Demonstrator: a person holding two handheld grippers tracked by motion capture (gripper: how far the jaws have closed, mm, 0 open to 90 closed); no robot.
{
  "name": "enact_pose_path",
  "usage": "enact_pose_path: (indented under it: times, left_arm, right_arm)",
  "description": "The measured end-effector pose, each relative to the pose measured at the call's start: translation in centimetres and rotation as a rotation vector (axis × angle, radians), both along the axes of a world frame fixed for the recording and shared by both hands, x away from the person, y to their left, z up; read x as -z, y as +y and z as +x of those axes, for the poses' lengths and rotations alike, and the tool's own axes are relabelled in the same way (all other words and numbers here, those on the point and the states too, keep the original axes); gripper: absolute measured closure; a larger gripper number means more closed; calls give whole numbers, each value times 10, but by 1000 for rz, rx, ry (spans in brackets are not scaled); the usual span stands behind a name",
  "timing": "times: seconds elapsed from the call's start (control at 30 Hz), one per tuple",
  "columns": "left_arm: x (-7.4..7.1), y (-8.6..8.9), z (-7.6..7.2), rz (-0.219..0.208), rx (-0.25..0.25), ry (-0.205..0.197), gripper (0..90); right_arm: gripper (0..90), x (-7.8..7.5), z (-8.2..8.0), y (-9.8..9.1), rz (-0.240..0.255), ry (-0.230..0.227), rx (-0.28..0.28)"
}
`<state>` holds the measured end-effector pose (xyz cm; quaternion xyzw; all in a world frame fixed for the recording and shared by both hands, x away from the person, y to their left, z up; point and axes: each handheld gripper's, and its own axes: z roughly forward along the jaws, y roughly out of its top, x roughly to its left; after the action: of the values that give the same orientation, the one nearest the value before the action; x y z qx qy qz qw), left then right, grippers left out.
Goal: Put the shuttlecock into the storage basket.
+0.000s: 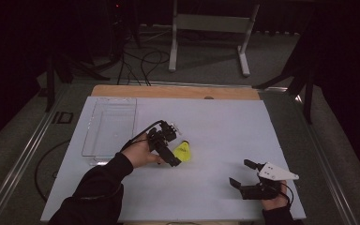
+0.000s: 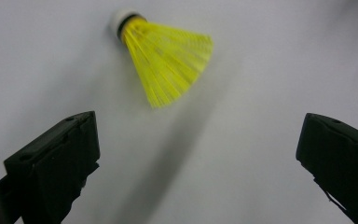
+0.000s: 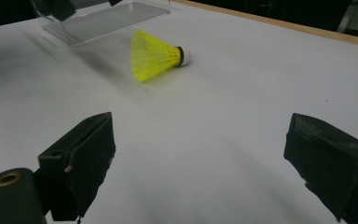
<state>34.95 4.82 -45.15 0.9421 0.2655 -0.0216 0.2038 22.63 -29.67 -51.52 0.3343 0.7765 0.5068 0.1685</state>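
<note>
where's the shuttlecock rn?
High view: shuttlecock lies mid-table on the white sheet, just right of the left gripper, right of the clear tray.

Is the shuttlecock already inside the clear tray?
No, the yellow shuttlecock lies on its side on the white table, apart from the clear tray.

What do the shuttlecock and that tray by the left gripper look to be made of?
Shuttlecock: the yellow skirt looks like moulded plastic mesh, with fine ribs showing; the white tip behind a black band could be foam or cork, hard to tell. Tray: clear, glossy plastic or acrylic by the look, since the table shows through it.
</note>
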Motion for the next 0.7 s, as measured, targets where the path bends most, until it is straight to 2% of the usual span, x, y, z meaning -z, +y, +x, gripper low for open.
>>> enact_pose_path:
  times: [0.07, 0.13, 0.27, 0.5, 0.57, 0.6, 0.7]
  left_arm:
    - [3, -1, 2, -23, -25, -11, 4]
    - [6, -2, 5, -29, -55, -28, 18]
    - [13, -4, 8, -6, -86, -33, 49]
    - [23, -5, 14, -9, -151, -41, 146]
    - [25, -6, 14, -11, -153, -35, 163]
    - [29, -9, 14, 10, -158, -36, 163]
    - [34, -13, 15, 31, -169, -47, 201]
  right_arm:
    - [86, 0, 0, 0, 0, 2, 0]
    - [86, 0, 0, 0, 0, 1, -1]
    - [86, 0, 0, 0, 1, 2, -3]
    - [86, 0, 0, 1, 6, 12, -6]
    - [86, 1, 1, 1, 4, 11, -9]
    - [86, 1, 1, 1, 4, 11, -10]
    - [86, 1, 1, 1, 3, 11, -12]
